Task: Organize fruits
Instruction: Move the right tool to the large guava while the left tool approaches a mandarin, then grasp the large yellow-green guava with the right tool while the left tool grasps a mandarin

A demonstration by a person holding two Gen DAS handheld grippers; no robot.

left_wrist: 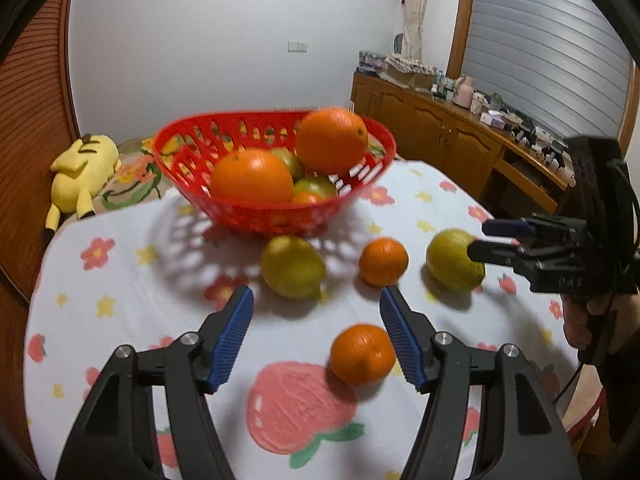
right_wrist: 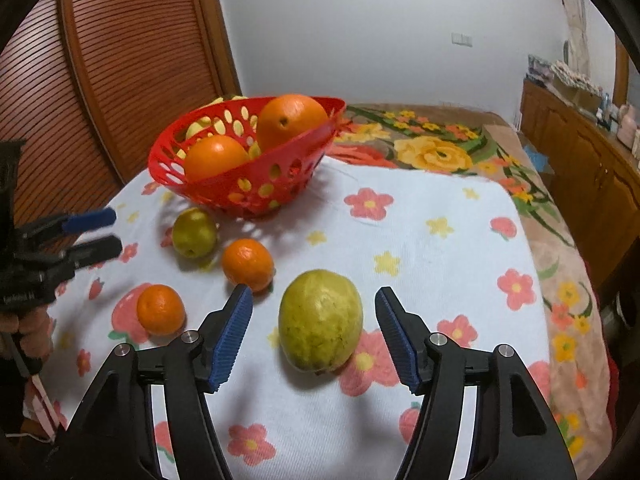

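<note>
**Orange and green fruit waiting between open tongs**

Blue ribbed pads on both tongs are standing apart, gripping nothing. The left tongs (left_wrist: 316,304) are hanging over the cloth (left_wrist: 132,280), with a small orange (left_wrist: 362,354) lying just inside the right-hand pad, touching or nearly so. Ahead of the tips are lying a green fruit (left_wrist: 293,266) and a second orange (left_wrist: 383,262), and beyond those the red basket (left_wrist: 256,216) is sitting, already carrying two big oranges and smaller fruit.

The right tongs (right_wrist: 314,300) are bracketing a large green fruit (right_wrist: 320,320), which is resting on the cloth between the pads with a gap on each side.

That fruit is looking firm, smooth and fairly heavy, so it is probably going to roll or slip if pinched near an end. Taking it across its widest middle seems best. The small orange is looking light, with a pebbled skin that grips better; squeezing gently across its equator should do.
</note>
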